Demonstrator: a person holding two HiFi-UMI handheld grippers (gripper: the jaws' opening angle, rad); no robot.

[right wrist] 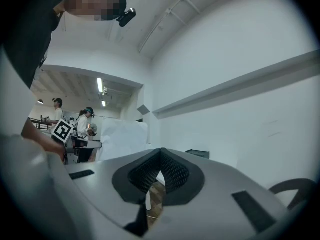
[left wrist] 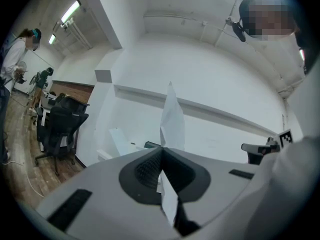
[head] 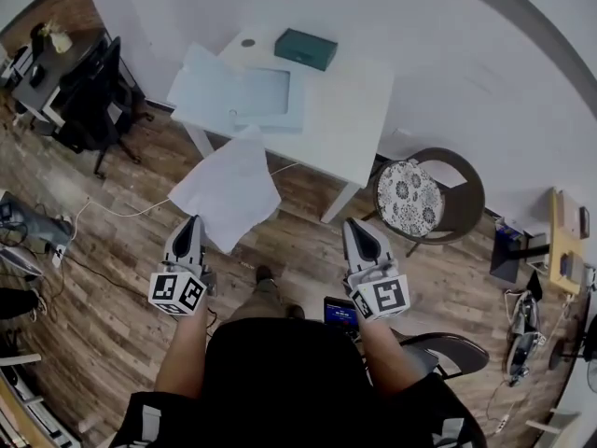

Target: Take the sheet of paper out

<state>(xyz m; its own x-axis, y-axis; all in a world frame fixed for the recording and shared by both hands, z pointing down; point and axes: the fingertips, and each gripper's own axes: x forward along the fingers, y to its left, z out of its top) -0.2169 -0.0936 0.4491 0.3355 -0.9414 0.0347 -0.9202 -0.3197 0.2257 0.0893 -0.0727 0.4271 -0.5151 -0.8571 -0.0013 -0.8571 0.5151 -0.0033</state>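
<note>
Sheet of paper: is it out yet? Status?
Done: the sheet of paper is clear of the pale blue folder on the table, hanging over the floor. In hand: the left gripper is shut on its near edge; the right gripper is shut and empty. Left: only setting it down somewhere, if that is wanted.

Head view: soft, even indoor light, moderately bright. Strong fisheye bend, dark vignette in corners. White table (head: 364, 91) pale, nearly washed out; soft shadow on wood floor (head: 112, 278) beneath it.

Left gripper view: bright white wall, ceiling tube lights (left wrist: 70, 13) glaring upper left, black circular rim round frame. Sheet of paper (left wrist: 171, 119) evenly lit. Left gripper (left wrist: 161, 149) close to lens, slightly soft.

Right gripper view: same dark rim, distant ceiling lamps (right wrist: 100, 84) glowing. Right gripper (right wrist: 160, 150) grey, shaded underneath.
</note>
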